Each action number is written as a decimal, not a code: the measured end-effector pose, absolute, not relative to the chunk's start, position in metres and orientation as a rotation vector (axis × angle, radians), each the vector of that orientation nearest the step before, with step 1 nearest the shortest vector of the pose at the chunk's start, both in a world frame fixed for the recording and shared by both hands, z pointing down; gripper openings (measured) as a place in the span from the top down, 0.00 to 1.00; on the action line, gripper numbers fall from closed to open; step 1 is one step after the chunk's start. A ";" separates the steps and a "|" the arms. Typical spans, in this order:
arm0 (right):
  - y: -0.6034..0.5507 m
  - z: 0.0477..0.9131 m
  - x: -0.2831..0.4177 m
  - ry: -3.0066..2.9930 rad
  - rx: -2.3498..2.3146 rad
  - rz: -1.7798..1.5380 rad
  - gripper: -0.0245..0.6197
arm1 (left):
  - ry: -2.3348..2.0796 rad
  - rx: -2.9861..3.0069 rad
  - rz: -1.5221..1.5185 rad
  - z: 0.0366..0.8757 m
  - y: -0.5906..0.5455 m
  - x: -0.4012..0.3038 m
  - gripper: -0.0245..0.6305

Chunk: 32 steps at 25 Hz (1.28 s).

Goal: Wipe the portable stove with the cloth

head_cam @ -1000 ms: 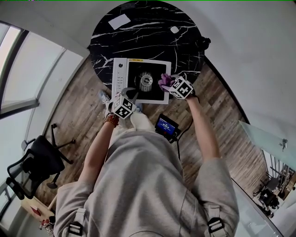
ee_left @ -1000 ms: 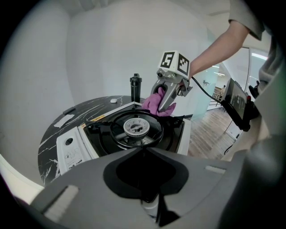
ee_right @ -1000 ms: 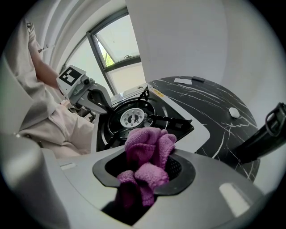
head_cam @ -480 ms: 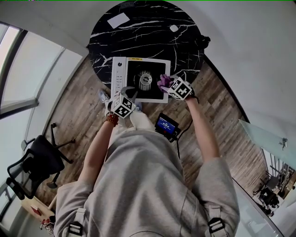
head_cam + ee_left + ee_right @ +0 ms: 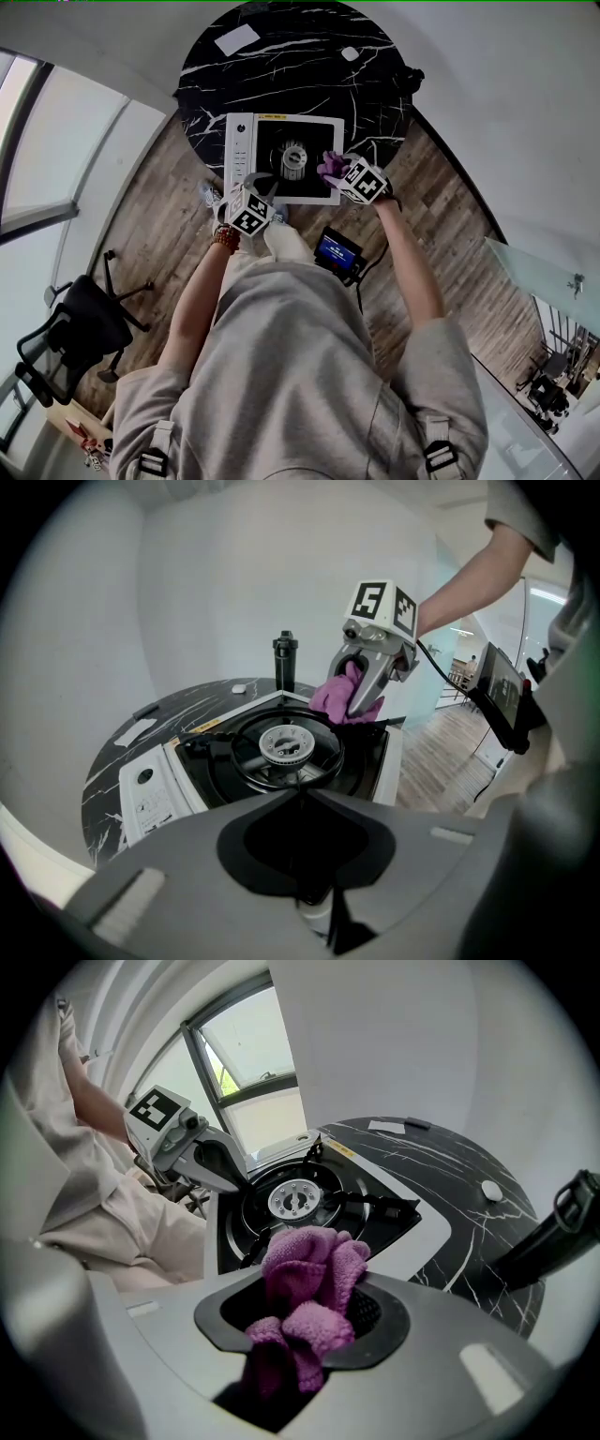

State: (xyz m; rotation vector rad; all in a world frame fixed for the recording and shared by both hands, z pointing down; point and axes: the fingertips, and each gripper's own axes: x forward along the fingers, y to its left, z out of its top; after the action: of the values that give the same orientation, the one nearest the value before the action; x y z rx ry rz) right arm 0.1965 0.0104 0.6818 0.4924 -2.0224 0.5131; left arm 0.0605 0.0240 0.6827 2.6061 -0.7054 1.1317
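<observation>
The portable stove has a white frame, a black well and a round burner, and it sits on the near half of a round black marble table. My right gripper is shut on a bunched purple cloth at the stove's right side. In the right gripper view the cloth fills the jaws above the stove. My left gripper is shut with nothing in it, just off the stove's near left edge. In the left gripper view the stove lies ahead, with the right gripper and cloth beyond.
On the table lie a white paper and a small white object. A black canister stands at its right edge. A device with a blue screen sits on the wooden floor by the person's legs. An office chair is at left.
The right gripper and the cloth have slid slightly toward the stove's near edge. The left gripper has stayed put.
</observation>
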 end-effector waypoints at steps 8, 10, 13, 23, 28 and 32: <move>0.019 0.682 0.193 -2.021 0.517 0.518 0.69 | -0.699 2.598 1.135 0.684 0.023 0.061 0.93; 0.022 0.683 0.189 -2.030 0.527 0.519 0.69 | -0.706 2.602 1.140 0.685 0.022 0.060 0.93; 0.027 0.684 0.186 -2.032 0.555 0.521 0.70 | -0.712 2.605 1.141 0.686 0.022 0.060 0.93; 0.028 0.666 0.191 -2.063 0.644 0.462 0.70 | -0.597 2.568 1.027 0.675 0.028 0.063 0.79; 0.023 0.626 0.176 -2.181 0.657 0.360 0.70 | -0.657 2.598 0.854 0.658 -0.007 0.048 0.78; 0.044 0.622 0.152 -2.146 0.480 0.242 0.70 | -0.681 2.655 0.897 0.652 -0.030 0.047 0.79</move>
State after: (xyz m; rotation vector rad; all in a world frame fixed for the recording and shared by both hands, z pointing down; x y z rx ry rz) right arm 0.1525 0.0440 0.6219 0.4804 -2.1461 0.2417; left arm 0.0466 -0.0300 0.6517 2.6548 -0.6813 0.8974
